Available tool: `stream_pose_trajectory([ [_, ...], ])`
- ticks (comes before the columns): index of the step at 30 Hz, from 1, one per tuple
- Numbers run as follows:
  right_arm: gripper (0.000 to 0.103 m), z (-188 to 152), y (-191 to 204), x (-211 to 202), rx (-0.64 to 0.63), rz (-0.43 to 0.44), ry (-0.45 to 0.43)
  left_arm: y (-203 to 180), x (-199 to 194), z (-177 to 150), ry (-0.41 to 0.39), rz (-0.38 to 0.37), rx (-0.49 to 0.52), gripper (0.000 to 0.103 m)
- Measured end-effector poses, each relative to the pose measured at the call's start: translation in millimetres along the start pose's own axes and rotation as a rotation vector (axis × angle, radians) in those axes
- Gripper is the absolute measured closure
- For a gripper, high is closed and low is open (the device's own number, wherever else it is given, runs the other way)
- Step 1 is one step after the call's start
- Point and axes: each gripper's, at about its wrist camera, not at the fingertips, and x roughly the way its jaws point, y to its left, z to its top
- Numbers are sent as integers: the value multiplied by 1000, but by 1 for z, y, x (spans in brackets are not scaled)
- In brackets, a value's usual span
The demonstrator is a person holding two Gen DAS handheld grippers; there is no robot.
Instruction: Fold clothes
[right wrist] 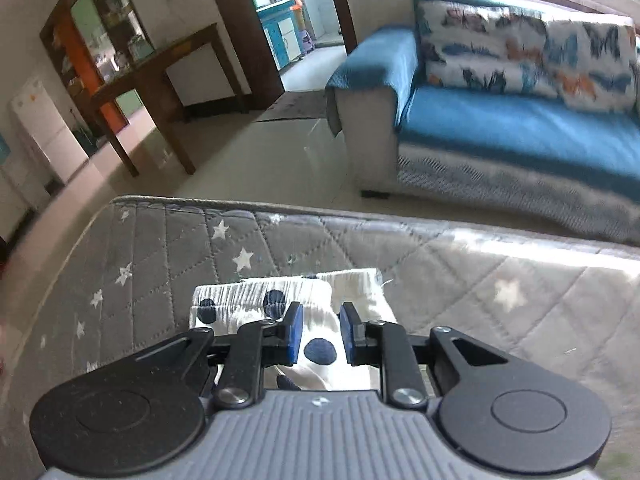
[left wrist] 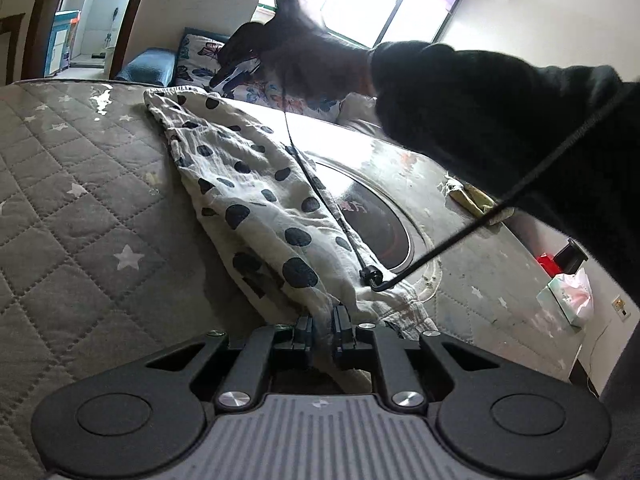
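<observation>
White garment [left wrist: 256, 184] with navy dots on grey star-patterned quilt [left wrist: 80, 184]

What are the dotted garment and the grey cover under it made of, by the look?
Garment: thin crinkled woven cloth, likely cotton gauze, matte white with dark dots; it shows fine wrinkles and drapes limply.
Cover: quilted padded fabric, grey with white stars; stitched diamond lines puff up. A glossy patch near the far edge hints at a slight sheen, or possibly a clear film.

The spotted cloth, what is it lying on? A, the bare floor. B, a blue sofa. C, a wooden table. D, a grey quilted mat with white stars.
D: the spotted cloth lies spread on the grey quilted mat with white stars, which shows around it in both wrist views; the sofa stands apart behind.
</observation>
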Motion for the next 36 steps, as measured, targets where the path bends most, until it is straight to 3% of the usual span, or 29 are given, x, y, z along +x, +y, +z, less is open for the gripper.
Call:
stream_pose_trajectory([
  [7, 82, -7, -7, 20, 8, 30, 12, 1, 3, 3, 14, -5, 16, 90],
  [11, 98, -9, -9, 20, -9, 33, -6, 0, 4, 4, 14, -3, 21, 90],
  [19, 99, 9, -18, -13, -63, -53, -134, -3, 1, 4, 6, -5, 30, 90],
  [24, 94, 4, -32, 4, -47, -155, -91, 2, 7, 3, 25, 3, 20, 90],
  [28, 92, 3, -36, -6, -53, -134, -92, 5, 5, 6, 30, 7, 12, 81],
  [32, 87, 9, -31, -35, -113, -117, -78, 2, 0, 9, 21, 23, 35, 75],
  [36, 86, 15, -28, -73, -172, -109, -62, -2, -4, 10, 17, 42, 60, 63],
])
